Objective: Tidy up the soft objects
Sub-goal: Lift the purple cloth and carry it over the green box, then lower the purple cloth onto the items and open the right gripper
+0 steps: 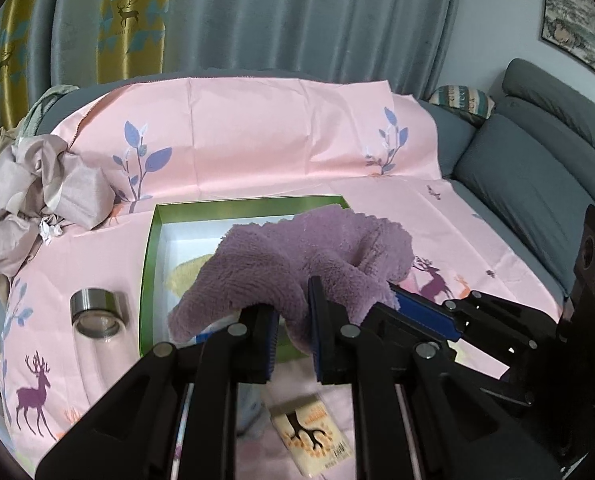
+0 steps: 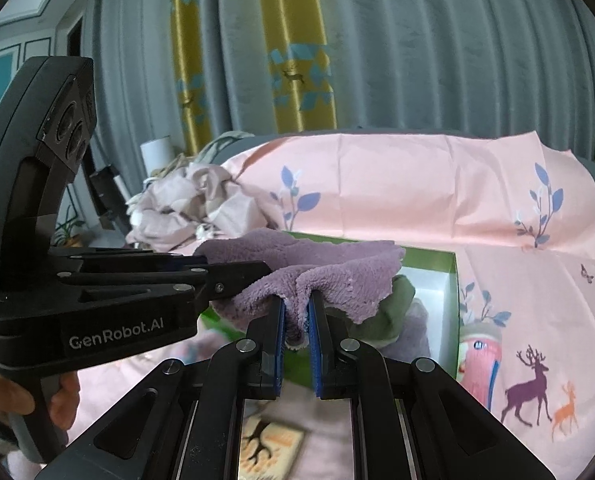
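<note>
Towel: a purple fleece towel [image 1: 297, 256] hangs bunched over the near side of the box, gripped at two points, its loose edge spread over the box interior.
Left gripper [image 1: 293, 340]: fingers nearly together, pinching a fold of the towel between the blue pads; seen from the right wrist view it enters from the left [image 2: 233, 276], clamped on the towel's left end.
Right gripper [image 2: 297, 336]: fingers close together, pinching a hanging fold of the towel; in the left wrist view it comes in from the right [image 1: 401, 300], touching the towel's right end.
Box: green-walled box [image 1: 147, 264] with a white inside, lying on the pink sheet; a green cloth [image 2: 393, 312] lies inside it under the towel.
Sheet: pink sheet [image 1: 257, 140] printed with leaves and deer, draped over a grey sofa [image 1: 537, 168].
Bottle: a steel-capped bottle [image 1: 99, 320] lies on its side just left of the box.
Packet: a small cream packet [image 1: 313, 436] lies near the grippers, below the box.
Clothes pile: crumpled beige fabric [image 1: 37, 188] at the sheet's left edge, well apart from the box.
</note>
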Demonstrator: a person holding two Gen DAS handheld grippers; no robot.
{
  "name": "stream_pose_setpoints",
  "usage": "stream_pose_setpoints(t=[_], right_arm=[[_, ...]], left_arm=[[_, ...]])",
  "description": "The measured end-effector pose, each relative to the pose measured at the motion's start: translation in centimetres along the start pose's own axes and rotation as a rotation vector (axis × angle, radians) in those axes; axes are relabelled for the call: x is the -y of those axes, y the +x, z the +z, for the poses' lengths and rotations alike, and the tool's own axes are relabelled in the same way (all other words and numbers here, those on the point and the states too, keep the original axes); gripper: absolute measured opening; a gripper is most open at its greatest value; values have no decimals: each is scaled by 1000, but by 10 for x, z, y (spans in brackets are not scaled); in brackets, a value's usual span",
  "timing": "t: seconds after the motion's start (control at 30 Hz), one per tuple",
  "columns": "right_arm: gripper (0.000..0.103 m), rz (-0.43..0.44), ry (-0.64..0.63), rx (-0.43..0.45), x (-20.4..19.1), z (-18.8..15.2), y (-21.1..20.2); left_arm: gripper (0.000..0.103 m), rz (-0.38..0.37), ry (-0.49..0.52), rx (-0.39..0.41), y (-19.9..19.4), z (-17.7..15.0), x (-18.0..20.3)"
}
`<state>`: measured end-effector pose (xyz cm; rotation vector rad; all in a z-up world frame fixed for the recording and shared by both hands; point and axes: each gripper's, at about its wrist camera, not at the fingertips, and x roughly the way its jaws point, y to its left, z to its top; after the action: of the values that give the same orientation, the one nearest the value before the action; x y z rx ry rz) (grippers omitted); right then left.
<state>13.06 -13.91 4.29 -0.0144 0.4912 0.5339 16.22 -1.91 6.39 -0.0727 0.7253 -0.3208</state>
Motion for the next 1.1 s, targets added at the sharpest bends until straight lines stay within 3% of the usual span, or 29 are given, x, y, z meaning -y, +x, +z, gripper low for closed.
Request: stream_pose_setpoints(t=[0.6, 1.1], right_arm=[[12, -49, -2, -49, 24, 14, 63], [12, -70, -5, -170, 32, 10, 120]], left_arm=[[12, 44, -52, -16, 55, 20, -24], [13, 92, -131, -85, 94, 26, -57]])
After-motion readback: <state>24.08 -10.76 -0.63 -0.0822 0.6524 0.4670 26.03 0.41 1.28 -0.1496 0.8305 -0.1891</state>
